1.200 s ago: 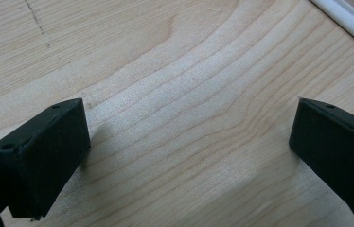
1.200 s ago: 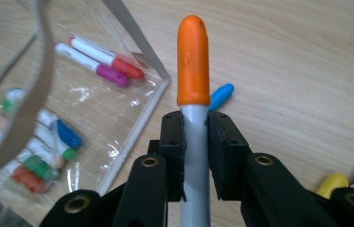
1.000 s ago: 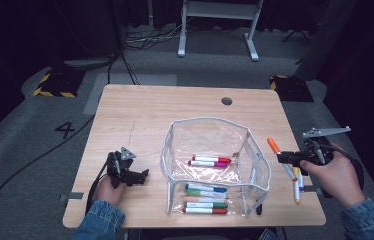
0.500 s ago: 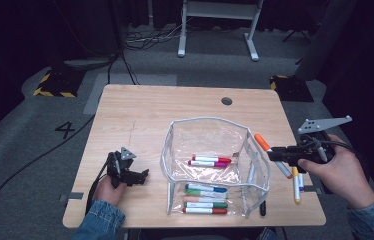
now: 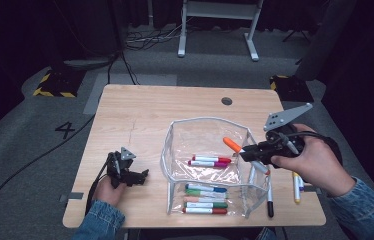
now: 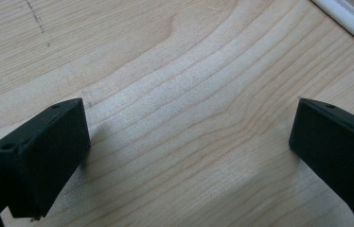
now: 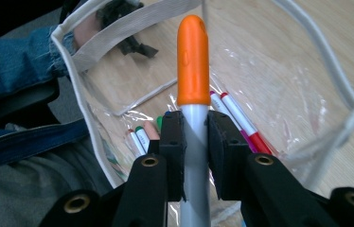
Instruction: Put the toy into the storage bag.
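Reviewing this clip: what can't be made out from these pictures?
- Orange-capped marker: its rear end is hidden by the right gripper in the right gripper view.
- Markers beside the clear pouch: colours too small in the high view.
- Left gripper: body cut off by the bottom edge in the left gripper view.

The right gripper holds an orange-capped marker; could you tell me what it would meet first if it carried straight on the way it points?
Probably the markers lying in the clear pouch: the right gripper aims its orange-capped marker through the pouch's open top, down at the red marker inside. Depth is unclear, so the far wall could come first.
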Tool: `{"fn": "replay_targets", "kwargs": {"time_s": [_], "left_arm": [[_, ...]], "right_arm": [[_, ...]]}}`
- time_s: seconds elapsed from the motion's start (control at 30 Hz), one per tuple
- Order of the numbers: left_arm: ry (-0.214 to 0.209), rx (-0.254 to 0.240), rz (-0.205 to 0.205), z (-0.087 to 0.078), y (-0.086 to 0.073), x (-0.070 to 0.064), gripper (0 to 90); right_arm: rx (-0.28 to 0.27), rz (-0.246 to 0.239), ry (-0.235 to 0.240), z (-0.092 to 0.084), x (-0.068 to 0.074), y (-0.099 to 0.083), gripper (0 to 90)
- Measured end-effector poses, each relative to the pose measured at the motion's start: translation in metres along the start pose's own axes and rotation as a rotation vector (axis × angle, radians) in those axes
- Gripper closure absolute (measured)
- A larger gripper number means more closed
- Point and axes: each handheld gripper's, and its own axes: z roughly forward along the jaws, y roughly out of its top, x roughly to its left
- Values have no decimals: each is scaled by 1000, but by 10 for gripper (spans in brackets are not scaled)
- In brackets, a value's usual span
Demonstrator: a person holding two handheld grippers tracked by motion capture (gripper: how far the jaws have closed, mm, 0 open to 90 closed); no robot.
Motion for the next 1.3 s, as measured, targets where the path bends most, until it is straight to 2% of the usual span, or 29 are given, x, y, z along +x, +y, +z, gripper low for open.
{"fn": "replay_targets", "kwargs": {"time_s": [0.17, 0.4, 0.57, 0.97, 1.13, 1.3], "left_arm": [[0, 1, -1, 0, 0, 0, 0], [0, 0, 0, 0, 0, 0, 0], [1, 0, -1, 0, 0, 0, 0], [0, 1, -1, 0, 0, 0, 0], [0, 0, 0, 0, 0, 0, 0], [0, -1, -3, 0, 0, 0, 0]], "right_arm": [[43, -34, 45, 18, 6, 11, 771], [109, -77, 102, 44, 11, 16, 771], [152, -108, 124, 63, 14, 18, 771], [241, -136, 173, 101, 10, 10, 772], [281, -161, 189, 110, 8, 8, 771], [312, -165, 213, 120, 9, 5, 771]]}}
